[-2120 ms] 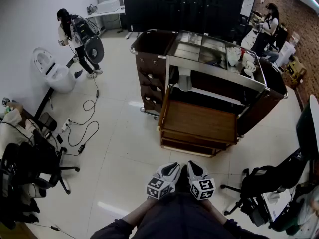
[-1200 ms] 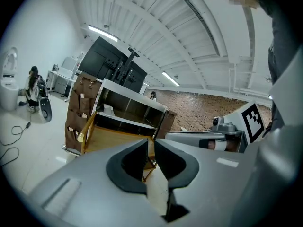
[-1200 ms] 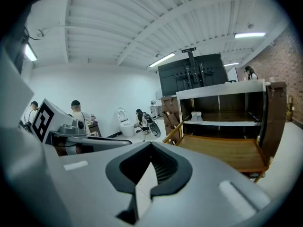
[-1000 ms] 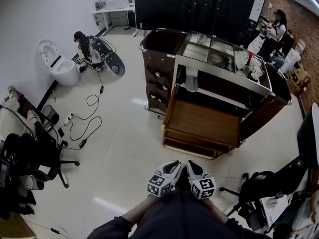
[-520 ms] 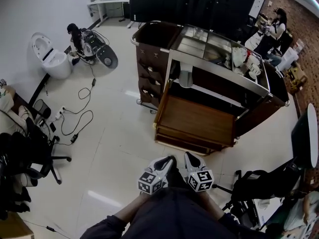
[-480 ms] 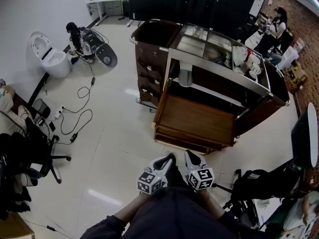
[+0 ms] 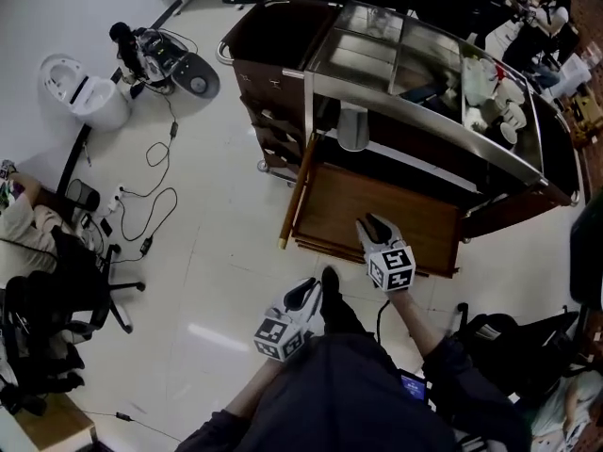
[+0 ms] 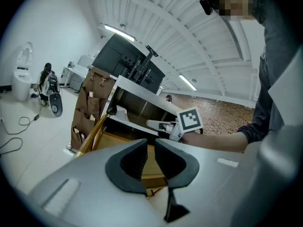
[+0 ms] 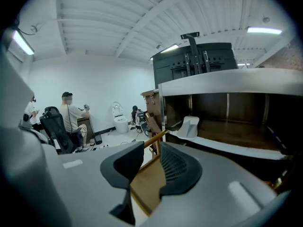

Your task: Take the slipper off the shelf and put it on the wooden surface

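A white slipper (image 7: 351, 126) stands on the cart's shelf, also in the right gripper view (image 9: 190, 126) and the left gripper view (image 8: 119, 113). Below it the wooden surface (image 7: 415, 217) juts out toward me. My right gripper (image 7: 368, 221) reaches over that surface, well short of the slipper. Its jaws have just been opening and hold nothing; wood shows through the gap (image 9: 152, 146). My left gripper (image 7: 324, 277) hangs back over the floor beside the cart. Its jaws (image 8: 151, 142) stand narrowly apart, empty.
The cart's steel top (image 7: 377, 59) carries white cups (image 7: 499, 102) at the right. A brown bag (image 7: 273, 40) hangs on its left end. Cables (image 7: 155, 196) trail across the floor toward a toilet (image 7: 75, 88) and a crouching person (image 7: 127, 50). Office chairs (image 7: 57, 299) stand at left and right.
I have come closer to the cart. My right gripper has swung forward out over the wooden surface. The left gripper has moved forward a little and stays behind.
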